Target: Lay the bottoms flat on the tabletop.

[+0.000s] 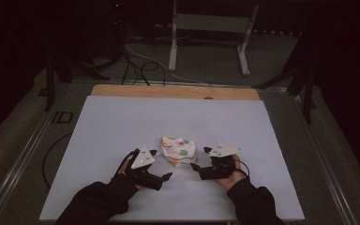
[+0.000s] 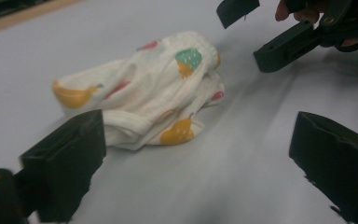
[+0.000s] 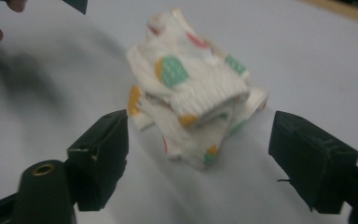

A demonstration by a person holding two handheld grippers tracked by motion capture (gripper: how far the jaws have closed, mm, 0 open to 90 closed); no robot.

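Smooth white table (image 1: 103, 140); crumpled ribbed fruit-print cloth (image 1: 178, 150) between gaping left tool (image 1: 157, 165) and right tool (image 1: 200, 161)

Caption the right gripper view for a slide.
Open right gripper faces a crumpled white fruit-print cloth on the white table.

- One crumpled white cloth with orange, green and red fruit prints (image 1: 178, 151), at the table's centre.
- One white-topped table with a wooden far edge (image 1: 98, 126).
- Two black two-jaw grippers: left gripper (image 1: 161, 178) at seven o'clock of the cloth, right gripper (image 1: 200, 161) at four o'clock.
- Two dark-sleeved forearms.
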